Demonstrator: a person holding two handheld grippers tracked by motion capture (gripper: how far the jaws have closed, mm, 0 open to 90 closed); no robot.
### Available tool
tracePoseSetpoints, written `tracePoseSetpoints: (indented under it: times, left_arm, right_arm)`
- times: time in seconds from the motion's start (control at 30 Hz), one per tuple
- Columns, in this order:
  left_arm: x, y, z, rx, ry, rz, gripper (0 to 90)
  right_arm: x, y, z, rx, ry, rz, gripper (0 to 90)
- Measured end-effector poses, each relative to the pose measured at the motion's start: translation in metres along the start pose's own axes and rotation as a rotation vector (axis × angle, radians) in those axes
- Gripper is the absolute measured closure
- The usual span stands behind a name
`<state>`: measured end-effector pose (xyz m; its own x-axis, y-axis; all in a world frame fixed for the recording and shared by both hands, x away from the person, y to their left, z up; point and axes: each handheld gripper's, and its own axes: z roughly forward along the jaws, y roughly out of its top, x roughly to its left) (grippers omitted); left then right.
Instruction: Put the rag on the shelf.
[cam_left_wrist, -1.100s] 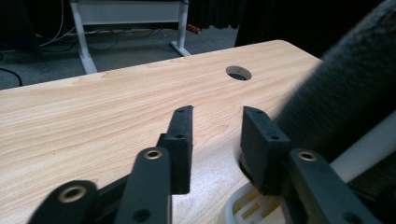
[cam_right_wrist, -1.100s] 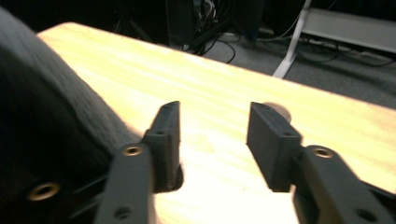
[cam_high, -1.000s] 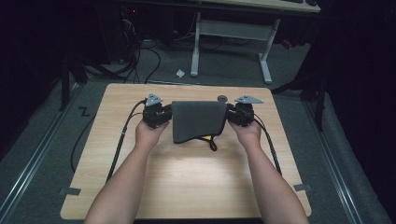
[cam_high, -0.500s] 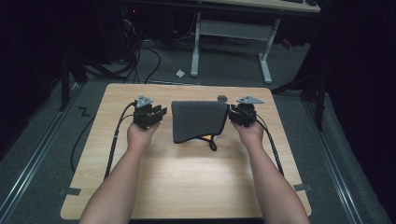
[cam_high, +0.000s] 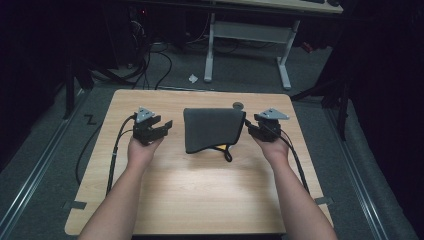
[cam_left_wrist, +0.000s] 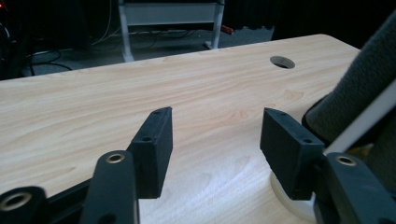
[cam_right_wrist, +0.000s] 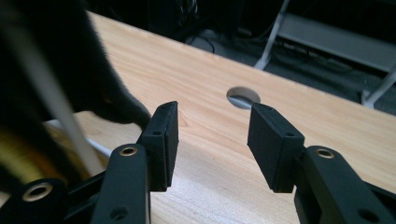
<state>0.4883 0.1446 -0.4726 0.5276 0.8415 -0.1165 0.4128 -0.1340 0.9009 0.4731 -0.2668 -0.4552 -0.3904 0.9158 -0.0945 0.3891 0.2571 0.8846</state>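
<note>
A dark grey folded cloth (cam_high: 212, 129) lies flat at the table's far middle, with a yellow patch (cam_high: 220, 147) and a black cord loop (cam_high: 227, 154) at its near edge. My left gripper (cam_high: 167, 126) stands a little left of the cloth, apart from it. Its jaws have just been opening and nothing is between them (cam_left_wrist: 215, 140); the cloth (cam_left_wrist: 369, 79) rises at the right of the left gripper view. My right gripper (cam_high: 248, 126) sits at the cloth's right edge. Its jaws have just been opening too, with only bare wood between them (cam_right_wrist: 212, 140), and the cloth (cam_right_wrist: 56, 60) lies to their left.
The light wooden table (cam_high: 200, 200) has a round cable hole (cam_high: 238, 105) just behind the cloth's far right corner. Cables trail from both grippers toward the table's sides. A white-legged desk (cam_high: 250, 35) stands beyond on the dark floor.
Both grippers have let go of the cloth's side edges and their jaws have spread. The left hand has drawn away to the left, the right a little to the right.
</note>
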Motion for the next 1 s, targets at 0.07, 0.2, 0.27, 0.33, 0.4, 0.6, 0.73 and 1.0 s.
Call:
tracePoseSetpoints:
  times: [0.07,0.2,0.27,0.33,0.4,0.6,0.73,1.0]
  left_arm:
    - [0.000,-0.004,-0.005,0.006,-0.007,-0.009,41.5]
    - [-0.006,-0.015,-0.017,0.016,-0.030,-0.001,40.8]
    - [-0.012,-0.023,-0.023,0.027,-0.036,0.017,40.6]
    - [-0.017,-0.032,-0.029,0.037,-0.040,0.021,40.7]
    - [-0.021,-0.041,-0.033,0.050,-0.046,0.017,40.6]
    - [-0.036,-0.065,-0.053,0.077,-0.071,0.015,40.4]
    - [-0.051,-0.076,-0.068,0.098,-0.098,0.023,40.0]
    - [-0.081,-0.114,-0.094,0.186,-0.153,0.027,38.2]
  right_arm:
    - [-0.001,-0.001,-0.006,0.014,0.007,0.012,51.2]
    - [0.002,-0.009,-0.019,0.008,0.015,0.019,47.2]
    - [0.005,-0.015,-0.027,-0.006,0.027,0.008,46.4]
    - [0.008,-0.020,-0.034,-0.017,0.024,0.011,46.3]
    - [0.011,-0.025,-0.041,0.018,0.052,0.031,43.3]
    - [0.025,-0.045,-0.062,0.014,0.076,0.026,42.8]
    - [0.037,-0.064,-0.075,0.036,0.089,0.033,42.6]
    - [0.067,-0.110,-0.110,0.053,0.138,0.076,39.4]
